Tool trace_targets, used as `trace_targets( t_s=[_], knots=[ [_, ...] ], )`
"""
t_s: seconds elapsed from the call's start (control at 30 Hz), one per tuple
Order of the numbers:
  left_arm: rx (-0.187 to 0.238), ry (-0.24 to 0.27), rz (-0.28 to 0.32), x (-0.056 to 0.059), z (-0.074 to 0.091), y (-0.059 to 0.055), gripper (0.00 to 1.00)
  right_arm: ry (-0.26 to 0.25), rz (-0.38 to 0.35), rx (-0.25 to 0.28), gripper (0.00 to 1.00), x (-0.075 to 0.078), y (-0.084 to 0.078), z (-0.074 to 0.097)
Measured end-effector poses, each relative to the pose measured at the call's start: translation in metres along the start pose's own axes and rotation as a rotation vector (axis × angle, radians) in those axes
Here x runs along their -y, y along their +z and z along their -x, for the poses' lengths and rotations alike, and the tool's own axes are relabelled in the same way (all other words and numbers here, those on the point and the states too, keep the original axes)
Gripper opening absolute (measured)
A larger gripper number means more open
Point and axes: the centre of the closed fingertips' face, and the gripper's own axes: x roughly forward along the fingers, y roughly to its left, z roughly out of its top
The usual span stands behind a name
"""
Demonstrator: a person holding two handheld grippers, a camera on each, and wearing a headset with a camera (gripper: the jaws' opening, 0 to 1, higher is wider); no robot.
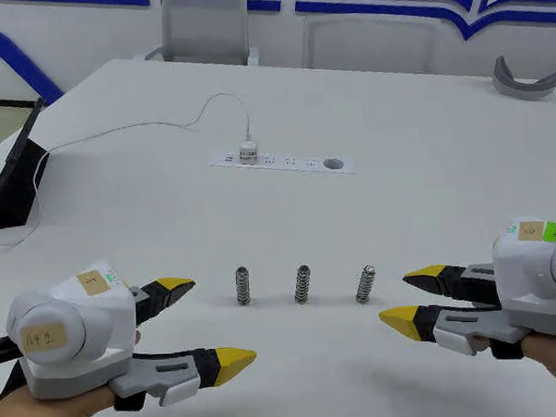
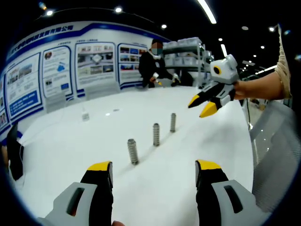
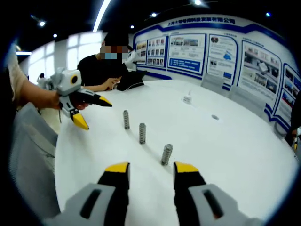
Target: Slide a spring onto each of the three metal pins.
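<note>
**Trainee:** Where do the springs stand?

**Instructor:** Three stand in a row on the white surface [image 1: 394,120], between your two tongs. The left spring [image 1: 243,286] and the middle spring [image 1: 303,284] are upright, and the right spring [image 1: 365,284] leans slightly. Each is apart from its neighbour. Whether a pin runs up inside each coil cannot be told. The standing posture suggests one does, so the task looks done or nearly so.

**Trainee:** And my tongs?

**Instructor:** The left tongs [image 1: 218,320] gape wide and hold nothing, near the left spring. The right tongs [image 1: 394,296] are also parted and empty, with their tips just beside the right spring.

**Trainee:** What could go wrong from here?

**Instructor:** The leaning spring is the weak point. If your right tips brush it as you move, it may topple or lift off, since it seems loosely seated. If you pinch it off-centre to straighten it, the coil may buckle and jump away across the smooth surface. A sweep of either tongs along the row could knock one spring into the next.
</note>
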Motion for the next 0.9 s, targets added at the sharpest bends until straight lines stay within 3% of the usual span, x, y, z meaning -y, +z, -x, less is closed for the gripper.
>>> trace_targets(
  t_s=[0.37, 0.73, 0.9],
  knots=[
    [-0.026, 0.007, 0.007, 0.001, 0.000, -0.010, 0.74, -0.019, -0.036, 0.037, 0.51, 0.009, -0.011, 0.008],
    [-0.032, 0.016, 0.018, -0.001, 0.002, -0.015, 0.77, -0.002, -0.055, 0.074, 0.62, 0.003, -0.010, 0.009],
    [-0.030, 0.019, 0.022, 0.000, 0.003, -0.015, 0.77, -0.001, -0.057, 0.067, 0.65, 0.001, -0.014, 0.010]
  ],
)
